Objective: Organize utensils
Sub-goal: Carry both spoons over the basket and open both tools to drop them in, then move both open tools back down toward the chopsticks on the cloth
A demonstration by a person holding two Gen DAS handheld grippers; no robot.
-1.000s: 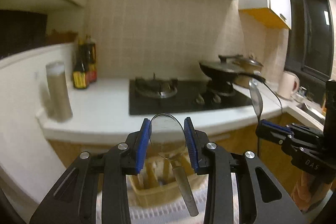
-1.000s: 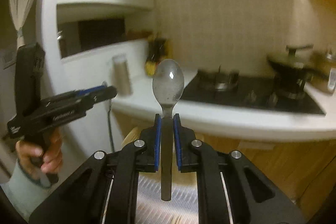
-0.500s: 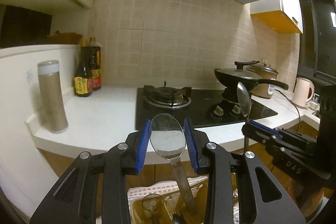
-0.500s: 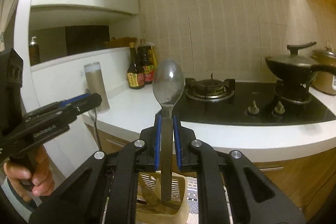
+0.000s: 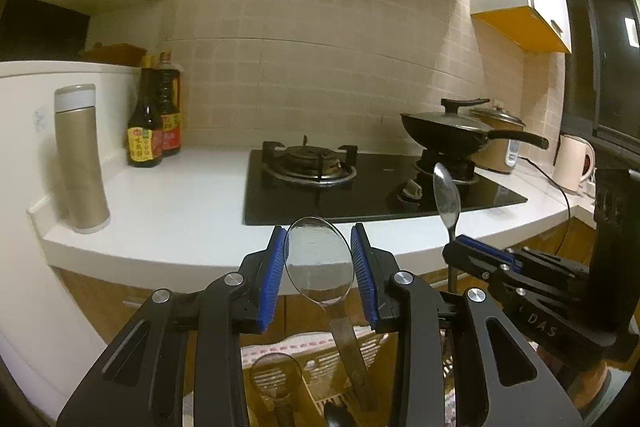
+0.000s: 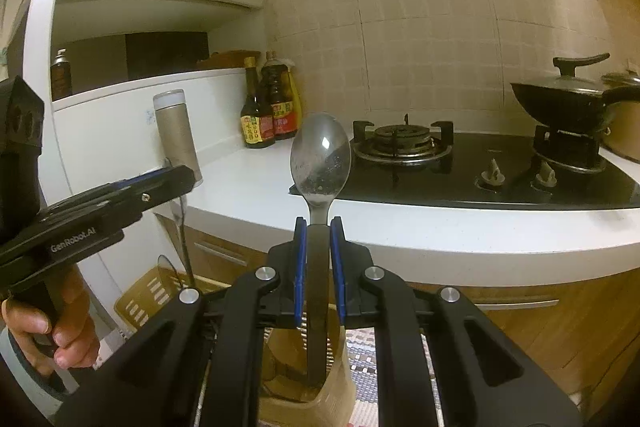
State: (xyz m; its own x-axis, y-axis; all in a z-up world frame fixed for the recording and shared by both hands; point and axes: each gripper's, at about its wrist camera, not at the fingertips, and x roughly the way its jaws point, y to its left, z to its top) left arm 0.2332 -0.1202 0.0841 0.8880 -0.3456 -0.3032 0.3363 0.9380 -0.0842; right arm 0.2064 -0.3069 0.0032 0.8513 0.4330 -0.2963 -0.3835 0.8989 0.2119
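Steel spoons both sides: left claw point(image 5: 318, 269) is clamping a spoon point(image 5: 318, 261) bowl, right claw point(image 6: 318, 267) is squeezing another spoon point(image 6: 320, 163) handle, both above the basket point(image 5: 320, 367).

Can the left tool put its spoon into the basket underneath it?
Probably yes. The left tool holds its spoon by the bowl, handle pointing down at the basket right below. Nothing blocks the way; another spoon already stands there with room beside it.
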